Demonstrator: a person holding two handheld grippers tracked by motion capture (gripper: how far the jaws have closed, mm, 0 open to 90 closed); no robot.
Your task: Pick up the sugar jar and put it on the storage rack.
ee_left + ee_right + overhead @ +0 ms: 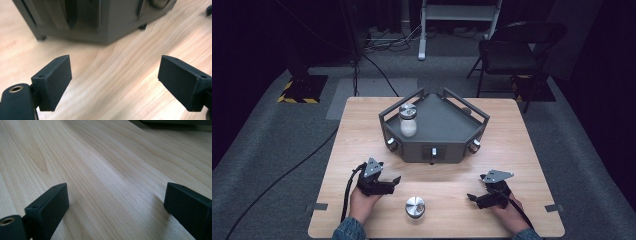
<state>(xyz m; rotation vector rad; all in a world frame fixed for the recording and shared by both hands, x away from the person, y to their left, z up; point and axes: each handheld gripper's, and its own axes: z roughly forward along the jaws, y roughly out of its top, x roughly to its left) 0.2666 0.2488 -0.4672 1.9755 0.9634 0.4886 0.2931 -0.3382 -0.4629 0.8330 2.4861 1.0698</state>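
Note:
A dark grey tray (447, 131) with rails stands on the middle of the wooden table (362, 130). On its left part a glass jar with a metal lid (408, 120) stands upright. A second lidded jar (415, 206) sits on the table near the front edge, between my hands. My left gripper (391, 184) rests left of that jar, open and holding nothing, and faces the tray's base (100, 25). In its own view the left gripper (115, 77) has its jaws wide apart over bare wood. My right gripper (477, 189) lies right of the jar, and in its own view the right gripper (116, 202) is open and holds nothing.
Small knobs (433, 151) stick out of the tray's front faces. A dark folding chair (512, 50) stands on the carpet behind the table's right corner. Cables and a striped floor base (299, 92) lie at the back left. Tape marks (317, 206) sit at the table's front corners.

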